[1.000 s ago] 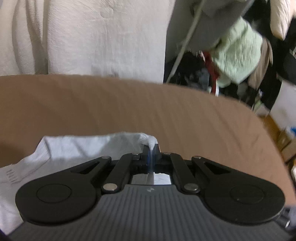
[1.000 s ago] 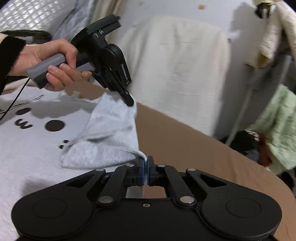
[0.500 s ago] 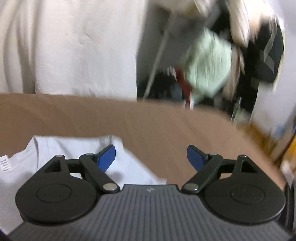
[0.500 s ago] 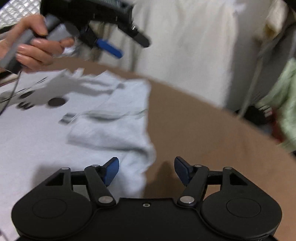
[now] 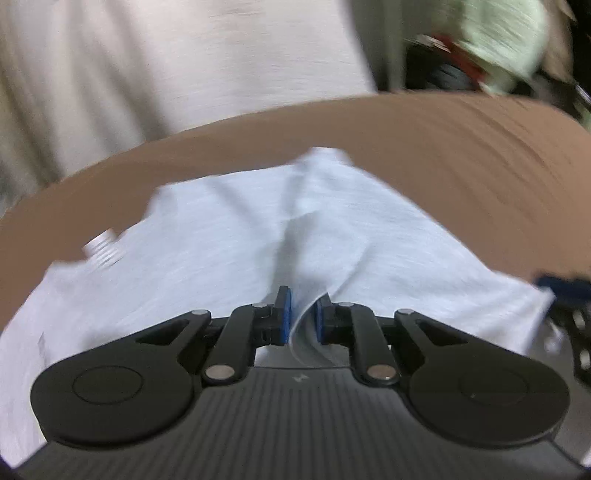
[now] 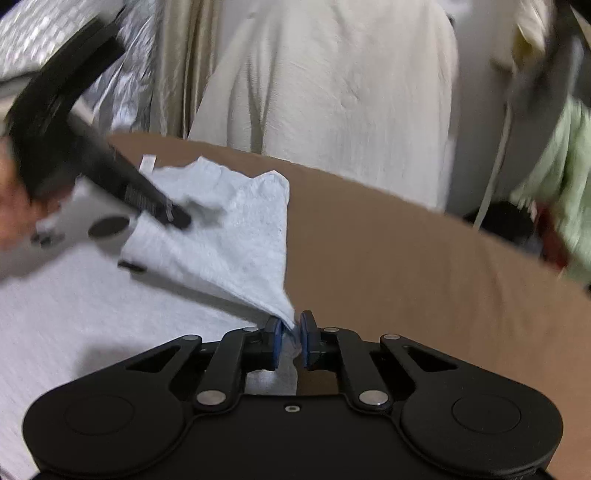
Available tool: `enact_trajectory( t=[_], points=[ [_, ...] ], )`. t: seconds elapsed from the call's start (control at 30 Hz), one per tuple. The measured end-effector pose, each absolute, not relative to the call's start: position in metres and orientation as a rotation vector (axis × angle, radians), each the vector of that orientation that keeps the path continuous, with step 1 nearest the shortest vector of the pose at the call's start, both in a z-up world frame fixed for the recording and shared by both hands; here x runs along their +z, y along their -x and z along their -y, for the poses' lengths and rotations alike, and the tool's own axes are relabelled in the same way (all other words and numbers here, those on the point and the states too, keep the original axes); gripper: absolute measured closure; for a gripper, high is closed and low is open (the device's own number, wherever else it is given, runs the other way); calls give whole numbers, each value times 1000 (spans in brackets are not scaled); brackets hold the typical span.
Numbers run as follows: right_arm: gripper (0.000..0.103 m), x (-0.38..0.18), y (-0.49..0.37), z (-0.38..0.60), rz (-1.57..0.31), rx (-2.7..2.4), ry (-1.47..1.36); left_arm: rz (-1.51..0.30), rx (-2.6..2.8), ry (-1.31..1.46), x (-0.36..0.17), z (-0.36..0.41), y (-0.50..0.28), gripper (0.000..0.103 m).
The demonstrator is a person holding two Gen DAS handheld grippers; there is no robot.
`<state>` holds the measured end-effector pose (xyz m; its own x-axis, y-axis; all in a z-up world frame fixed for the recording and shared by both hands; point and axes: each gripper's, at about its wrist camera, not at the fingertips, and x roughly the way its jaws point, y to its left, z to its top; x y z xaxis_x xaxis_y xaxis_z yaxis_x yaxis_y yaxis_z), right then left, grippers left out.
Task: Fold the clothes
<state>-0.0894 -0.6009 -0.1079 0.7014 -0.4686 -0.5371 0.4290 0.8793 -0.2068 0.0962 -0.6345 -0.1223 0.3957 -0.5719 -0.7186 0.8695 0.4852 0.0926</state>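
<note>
A light grey garment (image 5: 221, 229) lies spread on a brown surface (image 5: 461, 155). My left gripper (image 5: 302, 317) is closing on a raised fold of it, and the cloth fills the narrow gap between the blue pads. My right gripper (image 6: 289, 339) is closing too, with a corner of the garment (image 6: 240, 236) drawn to a taut point between its pads. In the right wrist view the left gripper (image 6: 177, 218) reaches down onto the cloth from the upper left, held by a hand (image 6: 14, 206). A white label (image 6: 147, 162) lies at the garment's far edge.
Cream fabric (image 6: 332, 92) hangs behind the brown surface (image 6: 406, 266). A pale green cloth (image 6: 554, 166) and dark clutter sit at the far right. Silver quilted material (image 6: 44, 33) shows at the upper left. The right gripper's tip (image 5: 565, 288) shows at the left wrist view's right edge.
Both grippers let go of the garment and opened wide, then closed again on new spots. The left gripper moved back over the cloth and tilted down; the right one barely moved.
</note>
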Motion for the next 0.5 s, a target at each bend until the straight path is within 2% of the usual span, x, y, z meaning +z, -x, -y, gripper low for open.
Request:
enact_trajectory(
  t=[0.13, 0.2, 0.27, 0.3, 0.33, 0.37, 0.5],
  points=[
    [93, -118, 67, 582, -719, -530, 308, -801, -949, -362, -126, 608, -126, 90],
    [92, -105, 66, 574, -727, -530, 283, -826, -926, -359, -130, 598, -136, 88],
    [81, -81, 70, 567, -684, -483, 179, -829, -885, -378, -130, 587, -141, 87],
    [67, -66, 73, 562, -633, -410, 112, -835, -860, -392, -130, 582, -144, 86],
    [43, -55, 73, 556, -592, -335, 66, -843, -835, -405, -128, 574, -148, 83],
    [39, -44, 73, 549, -550, -261, 20, -851, -817, -414, -126, 567, -152, 81],
    [40, -53, 32, 543, -603, -246, 43, -909, -770, -409, -117, 526, -165, 59]
  ],
)
